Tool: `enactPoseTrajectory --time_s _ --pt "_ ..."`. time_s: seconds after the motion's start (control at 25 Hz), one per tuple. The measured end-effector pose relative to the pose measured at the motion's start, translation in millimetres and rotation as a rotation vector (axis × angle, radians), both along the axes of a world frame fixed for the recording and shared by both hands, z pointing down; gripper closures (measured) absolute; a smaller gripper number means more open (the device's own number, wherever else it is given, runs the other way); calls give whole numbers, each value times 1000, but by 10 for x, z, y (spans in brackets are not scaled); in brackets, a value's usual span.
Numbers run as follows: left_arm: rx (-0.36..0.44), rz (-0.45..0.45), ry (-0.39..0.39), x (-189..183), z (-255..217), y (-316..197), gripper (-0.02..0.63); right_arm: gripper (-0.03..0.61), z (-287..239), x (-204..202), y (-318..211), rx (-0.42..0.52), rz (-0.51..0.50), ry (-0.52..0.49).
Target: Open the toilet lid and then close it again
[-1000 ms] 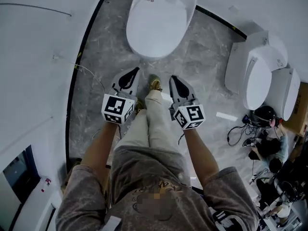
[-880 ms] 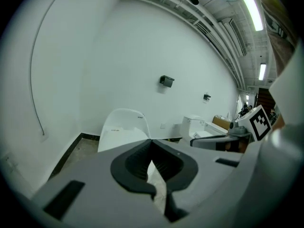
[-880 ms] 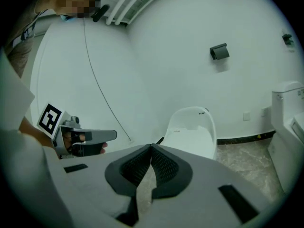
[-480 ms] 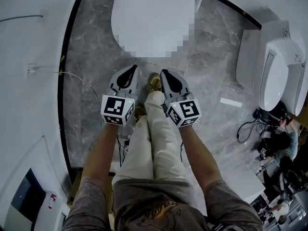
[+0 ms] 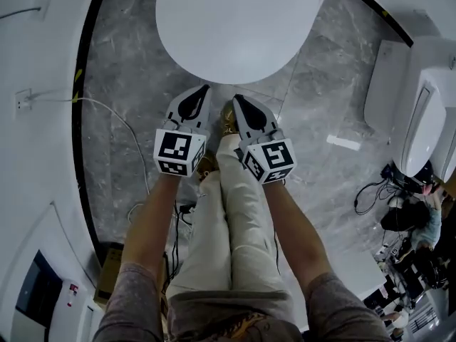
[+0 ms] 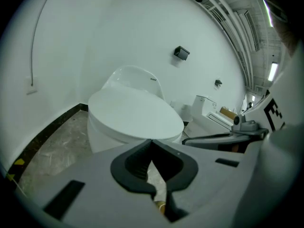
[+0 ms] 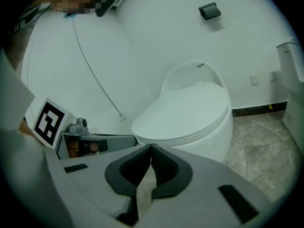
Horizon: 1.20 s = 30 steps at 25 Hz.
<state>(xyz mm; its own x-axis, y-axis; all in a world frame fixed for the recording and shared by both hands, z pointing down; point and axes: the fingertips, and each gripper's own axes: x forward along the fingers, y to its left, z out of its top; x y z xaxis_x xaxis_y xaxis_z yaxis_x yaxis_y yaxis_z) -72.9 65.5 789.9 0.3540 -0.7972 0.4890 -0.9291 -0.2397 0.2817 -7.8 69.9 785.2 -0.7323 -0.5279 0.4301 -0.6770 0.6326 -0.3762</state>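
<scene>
Left hand-held gripper, right hand-held gripper closed before toilet lid

The person wears grey sleeves and cream trousers.

Soft, even light leaves the white toilet lid bright, without hard glare. Around it the marble floor looks dim and grey. Both gripper views bulge round the lid and fall to black at their corners; their foregrounds are soft.
</scene>
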Motion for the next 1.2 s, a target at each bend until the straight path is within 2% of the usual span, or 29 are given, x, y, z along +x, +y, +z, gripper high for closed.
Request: enactPoseTrajectory --time_s 0.24,0.72,0.88,1.04,1.2 --pt "1 -3 16 8 160 -99 604 552 201 -115 -114 -8 -24 1" --pt "-25 -18 63 -35 144 -111 604 552 164 -225 -174 -16 -44 -2" --pt "-44 -22 71 -27 121 -108 604 552 27 -237 -181 -3 -45 -33" --pt "-53 -42 88 -33 102 -116 606 552 -160 -225 -365 13 1 -69" --pt "-36 -60 101 -26 -11 -128 606 552 -236 -166 -351 5 -24 -81"
